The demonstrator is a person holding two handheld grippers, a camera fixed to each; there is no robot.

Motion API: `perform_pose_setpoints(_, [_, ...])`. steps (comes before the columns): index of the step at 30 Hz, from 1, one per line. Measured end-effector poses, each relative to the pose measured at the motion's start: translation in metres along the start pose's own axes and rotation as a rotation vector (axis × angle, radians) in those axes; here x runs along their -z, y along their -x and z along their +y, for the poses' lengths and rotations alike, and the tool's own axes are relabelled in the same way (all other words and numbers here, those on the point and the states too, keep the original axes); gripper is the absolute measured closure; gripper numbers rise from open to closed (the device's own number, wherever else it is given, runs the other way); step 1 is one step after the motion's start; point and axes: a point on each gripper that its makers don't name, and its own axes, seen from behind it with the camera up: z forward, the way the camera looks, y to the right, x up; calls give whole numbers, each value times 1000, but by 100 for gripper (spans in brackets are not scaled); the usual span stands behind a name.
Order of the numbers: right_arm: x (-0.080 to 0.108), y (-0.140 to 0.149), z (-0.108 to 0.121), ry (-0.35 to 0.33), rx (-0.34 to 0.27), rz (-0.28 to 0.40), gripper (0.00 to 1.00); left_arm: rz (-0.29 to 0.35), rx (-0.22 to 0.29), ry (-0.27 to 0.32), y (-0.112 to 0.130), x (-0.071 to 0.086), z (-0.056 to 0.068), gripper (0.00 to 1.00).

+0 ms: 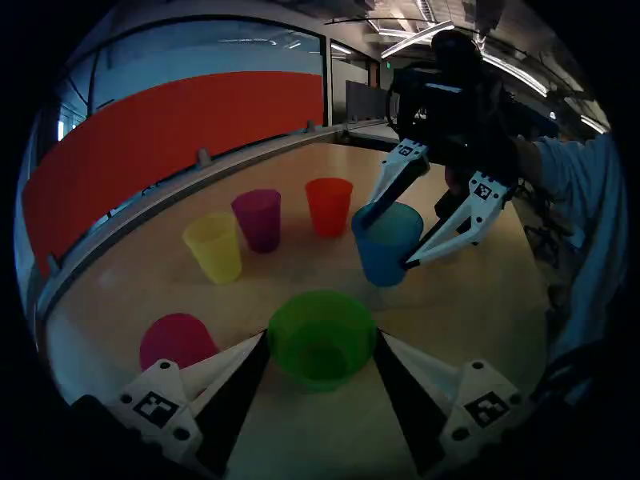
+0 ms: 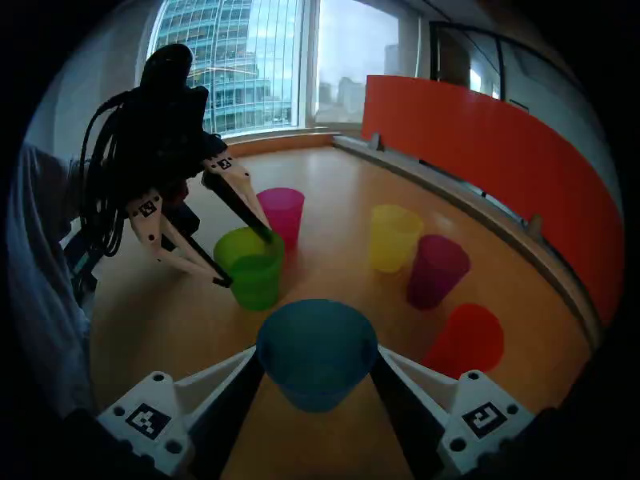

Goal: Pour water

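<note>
My left gripper (image 1: 320, 338) is shut on a green cup (image 1: 322, 352), which I look into from above; from the right gripper view the same gripper (image 2: 247, 258) grips that green cup (image 2: 254, 272) low over the table. My right gripper (image 2: 317, 354) is shut on a blue cup (image 2: 318, 360). From the left gripper view that gripper (image 1: 390, 244) holds the blue cup (image 1: 386, 244) roughly upright, just right of the orange cup (image 1: 329, 206). I cannot tell whether either cup holds water.
On the wooden table (image 1: 480, 312) stand a yellow cup (image 1: 214, 246), a purple cup (image 1: 258, 219) and a pink cup (image 1: 176, 340). An orange panel (image 1: 160, 136) runs along the table's far edge. A person's sleeve (image 1: 584, 216) is at the right.
</note>
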Motion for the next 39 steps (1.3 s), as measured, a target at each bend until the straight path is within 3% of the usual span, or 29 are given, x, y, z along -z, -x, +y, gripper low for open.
perform_pose_setpoints(9, [-1, -1, -3, 2, 9, 1, 9, -4, 15, -4, 3, 2, 0, 10])
perform_pose_setpoints(13, [-2, -1, -5, 1, 8, 2, 9, -10, 7, -10, 4, 3, -1, 0])
perform_pose_setpoints(21, [-6, 2, -6, 0, 9, 0, 9, -15, -2, -15, 8, 7, 1, 0])
perform_pose_setpoints(39, [-10, 11, -10, 11, 11, 7, 9, -7, 29, -33, 18, 26, 8, 0])
